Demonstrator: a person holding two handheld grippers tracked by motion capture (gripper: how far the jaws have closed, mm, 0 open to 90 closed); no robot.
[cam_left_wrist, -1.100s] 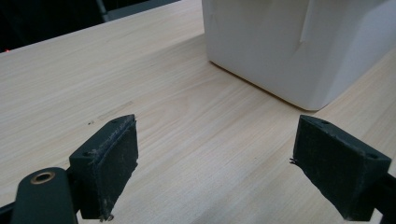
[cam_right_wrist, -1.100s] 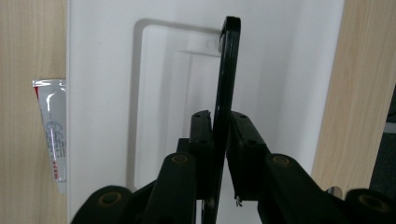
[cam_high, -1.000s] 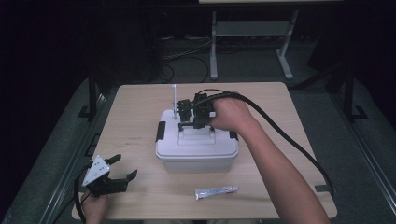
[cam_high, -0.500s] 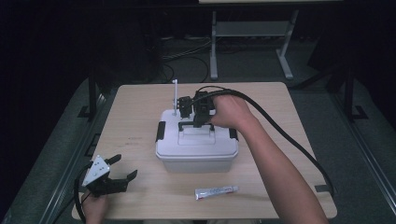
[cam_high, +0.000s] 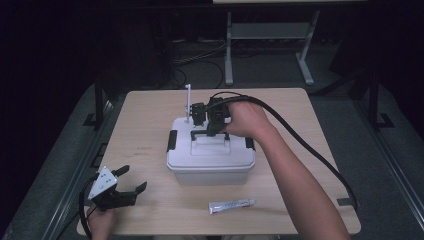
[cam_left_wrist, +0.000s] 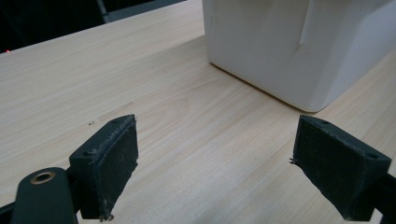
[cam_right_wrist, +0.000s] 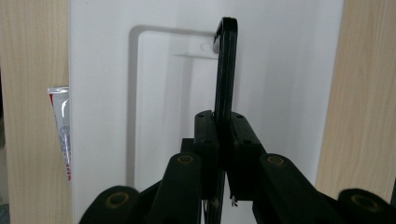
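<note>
Handle (cam_right_wrist: 225, 70), black, upright on white box (cam_high: 210, 160) mid-tabletop: clamped between right gripper (cam_right_wrist: 224, 135) jaws. Advice: lift straight, grip centred. Left gripper (cam_high: 120, 187), jaws spread, idle at near-left corner.

Both grippers are black. The left gripper (cam_high: 131, 181) carries a grey three-cornered plate (cam_high: 103, 181) with small dark dots on top; its jaw pads (cam_left_wrist: 112, 161) are dark, roughly textured blocks with small screw holes and a brass-ringed pivot beside them. The right gripper (cam_high: 214, 124) trails a thick black cable (cam_high: 305, 150); its linkage shows brass-ringed pivots (cam_right_wrist: 185, 159). The person's forearms are bare, without sleeves
</note>
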